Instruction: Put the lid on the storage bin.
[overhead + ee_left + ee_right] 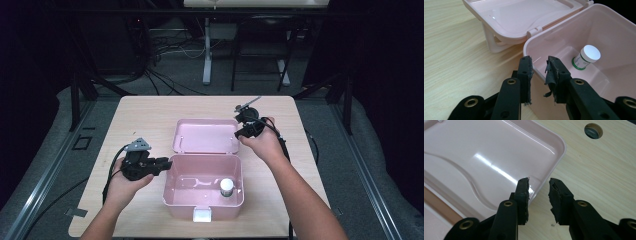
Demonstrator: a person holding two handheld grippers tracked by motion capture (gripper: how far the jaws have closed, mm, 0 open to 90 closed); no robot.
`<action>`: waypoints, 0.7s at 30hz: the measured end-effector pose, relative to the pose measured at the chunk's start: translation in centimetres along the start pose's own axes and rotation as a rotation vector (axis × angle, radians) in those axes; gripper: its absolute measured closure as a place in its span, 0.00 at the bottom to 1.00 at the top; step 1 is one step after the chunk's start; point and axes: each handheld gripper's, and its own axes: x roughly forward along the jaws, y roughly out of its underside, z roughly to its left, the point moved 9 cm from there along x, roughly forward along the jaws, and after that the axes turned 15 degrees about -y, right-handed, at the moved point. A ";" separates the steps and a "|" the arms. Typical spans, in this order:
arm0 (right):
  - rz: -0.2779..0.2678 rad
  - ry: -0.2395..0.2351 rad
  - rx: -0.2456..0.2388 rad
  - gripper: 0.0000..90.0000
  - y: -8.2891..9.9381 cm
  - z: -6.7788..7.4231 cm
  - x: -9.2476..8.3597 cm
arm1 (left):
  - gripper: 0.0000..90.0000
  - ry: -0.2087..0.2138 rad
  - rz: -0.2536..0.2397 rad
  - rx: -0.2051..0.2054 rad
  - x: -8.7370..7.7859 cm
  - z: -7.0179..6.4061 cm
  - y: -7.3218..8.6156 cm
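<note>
My left gripper [539, 62] straddles the box [599, 30] wall, jaws released, not pinching. My right gripper [539, 185] hovers at the lid [486, 157] edge, released, grasping nothing.

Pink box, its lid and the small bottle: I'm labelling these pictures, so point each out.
pink box [172, 196], high view, left wall.
lid [205, 136], high view, inner face.
small bottle [591, 53], left gripper view, white cap.
</note>
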 end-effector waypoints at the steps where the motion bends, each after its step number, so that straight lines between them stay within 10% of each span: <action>1: -0.002 0.001 0.002 0.77 -0.1 -0.1 0.1 | 0.82 0.002 -0.002 -0.003 0.0 0.0 0.0; 21: -0.017 0.001 0.105 0.80 -0.6 -1.3 1.8 | 0.83 -0.001 -0.013 -0.008 0.0 0.0 0.0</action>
